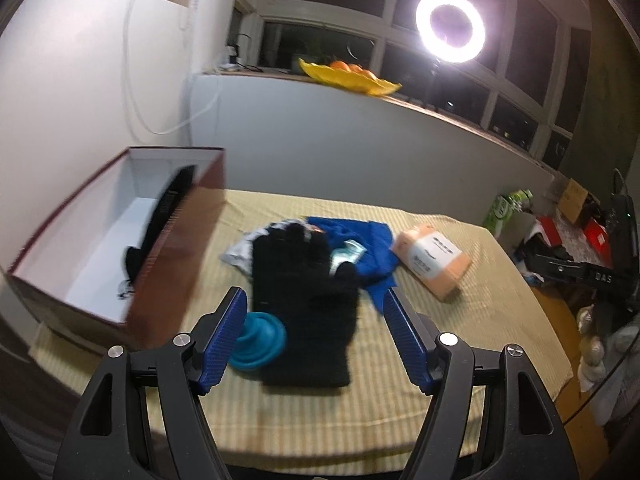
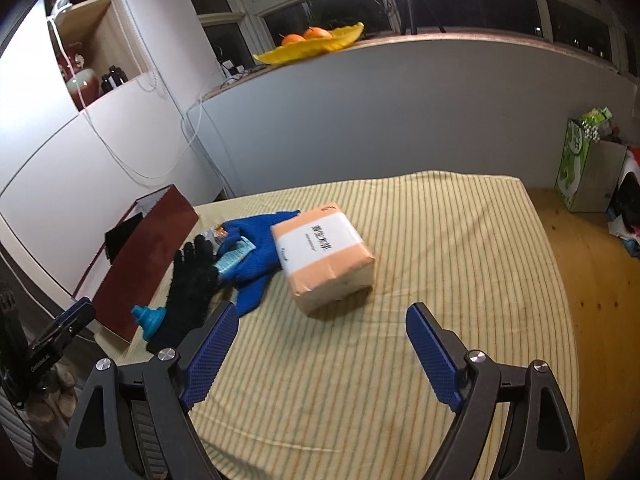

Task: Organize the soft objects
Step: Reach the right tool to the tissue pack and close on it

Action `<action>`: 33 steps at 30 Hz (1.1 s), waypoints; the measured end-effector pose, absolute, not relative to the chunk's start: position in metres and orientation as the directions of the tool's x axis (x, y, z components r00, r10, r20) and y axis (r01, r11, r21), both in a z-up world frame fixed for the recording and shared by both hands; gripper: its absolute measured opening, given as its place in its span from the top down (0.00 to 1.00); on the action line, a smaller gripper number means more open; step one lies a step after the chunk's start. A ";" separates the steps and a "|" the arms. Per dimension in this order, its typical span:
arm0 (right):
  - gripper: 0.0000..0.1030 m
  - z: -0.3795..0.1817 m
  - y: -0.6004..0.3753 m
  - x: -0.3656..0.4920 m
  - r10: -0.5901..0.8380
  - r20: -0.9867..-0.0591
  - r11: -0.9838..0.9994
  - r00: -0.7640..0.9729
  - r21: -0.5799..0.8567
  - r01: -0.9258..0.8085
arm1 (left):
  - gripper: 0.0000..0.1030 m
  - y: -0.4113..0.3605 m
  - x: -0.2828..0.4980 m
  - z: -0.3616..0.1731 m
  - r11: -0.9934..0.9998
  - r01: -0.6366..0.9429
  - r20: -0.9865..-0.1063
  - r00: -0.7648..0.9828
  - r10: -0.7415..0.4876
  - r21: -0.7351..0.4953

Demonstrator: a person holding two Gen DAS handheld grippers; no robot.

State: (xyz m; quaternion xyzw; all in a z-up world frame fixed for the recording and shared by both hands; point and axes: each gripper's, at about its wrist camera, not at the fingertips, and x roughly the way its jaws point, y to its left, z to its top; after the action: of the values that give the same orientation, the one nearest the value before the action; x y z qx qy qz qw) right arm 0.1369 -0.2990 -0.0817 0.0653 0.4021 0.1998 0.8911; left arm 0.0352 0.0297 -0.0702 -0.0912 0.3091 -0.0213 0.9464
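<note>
Currently your left claw (image 1: 314,306) gapes wide over the black glove (image 1: 308,300) at frame centre; closing low may snag the teal cup (image 1: 260,344) touching it. Your right claw (image 2: 320,320) is also apart.

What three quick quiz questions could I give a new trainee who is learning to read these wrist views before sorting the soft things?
1. True or false: both grippers are shut on something.
2. Which item lies between the fingers of the left gripper in its own view: (a) tissue pack, (b) black glove, (c) blue cloth?
3. What dark item already lies inside the open box?

Key
1. False: the left gripper and the right gripper are both open and hold nothing.
2. b
3. Another black item, too blurred to identify.
</note>
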 end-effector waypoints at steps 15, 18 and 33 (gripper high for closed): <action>0.20 -0.112 -0.303 0.211 0.462 -0.752 0.876 0.470 0.306 -0.372 | 0.32 -0.058 0.112 -0.096 0.959 0.150 -0.649 0.711 -0.273 -0.239; 0.20 -0.117 -0.299 0.224 0.474 -0.758 0.867 0.449 0.312 -0.388 | 0.32 -0.070 0.125 -0.101 0.954 0.164 -0.660 0.693 -0.292 -0.250; 0.20 -0.141 -0.280 0.277 0.535 -0.781 0.820 0.323 0.388 -0.422 | 0.32 -0.102 0.176 -0.128 0.925 0.201 -0.719 0.584 -0.378 -0.324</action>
State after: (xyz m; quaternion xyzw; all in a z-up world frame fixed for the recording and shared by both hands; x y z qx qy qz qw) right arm 0.2767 -0.2800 -0.1409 0.0566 0.5016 0.2948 0.8114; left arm 0.1763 -0.1024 -0.1283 -0.1040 0.4259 -0.1640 0.8837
